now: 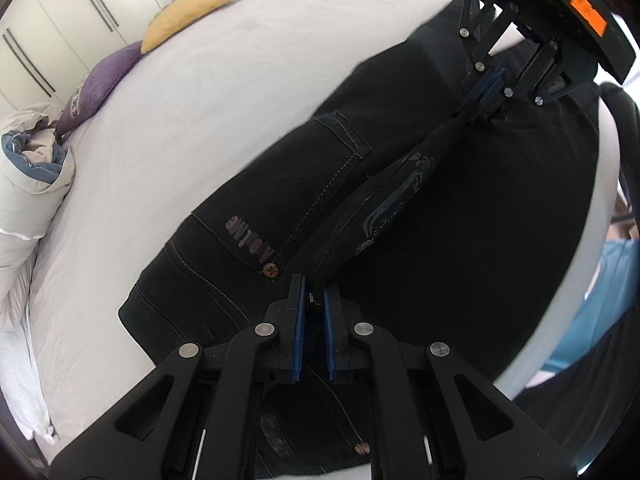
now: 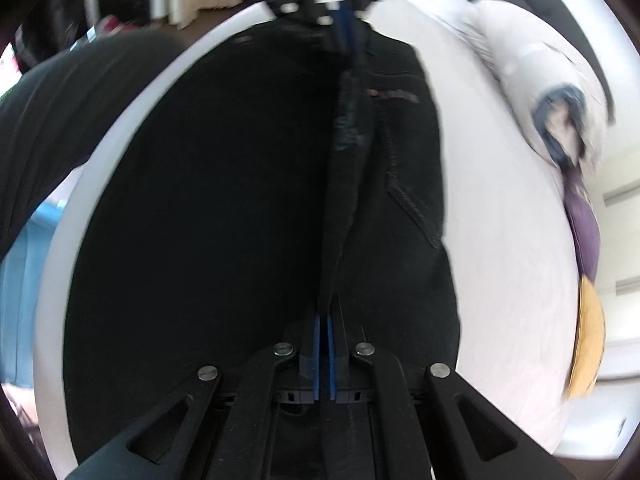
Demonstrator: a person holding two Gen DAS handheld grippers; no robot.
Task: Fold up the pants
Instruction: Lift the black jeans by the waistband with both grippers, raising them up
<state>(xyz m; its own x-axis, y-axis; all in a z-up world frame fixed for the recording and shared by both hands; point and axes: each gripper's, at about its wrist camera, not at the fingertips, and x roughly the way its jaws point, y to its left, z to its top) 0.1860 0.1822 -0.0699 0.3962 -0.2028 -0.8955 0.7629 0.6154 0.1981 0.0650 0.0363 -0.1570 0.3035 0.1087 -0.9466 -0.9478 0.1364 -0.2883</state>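
Note:
Black pants (image 1: 400, 184) with grey stitching and a printed back pocket lie across a white bed (image 1: 180, 100). My left gripper (image 1: 314, 300) is shut on the waistband edge near a brass rivet. My right gripper (image 1: 490, 84) shows at the upper right of the left wrist view, shut on the other end of the same waistband, which is stretched taut between the two. In the right wrist view my right gripper (image 2: 323, 322) is shut on the pants (image 2: 240, 200), and the left gripper (image 2: 344, 28) holds the far end.
A yellow pillow (image 1: 192, 8), a purple pillow (image 1: 100, 80) and a rolled white duvet (image 1: 32, 168) lie along the far side of the bed. White wardrobe doors (image 1: 60, 20) stand behind them. The person's dark clothing and a blue item (image 1: 600, 304) are at the bed's near edge.

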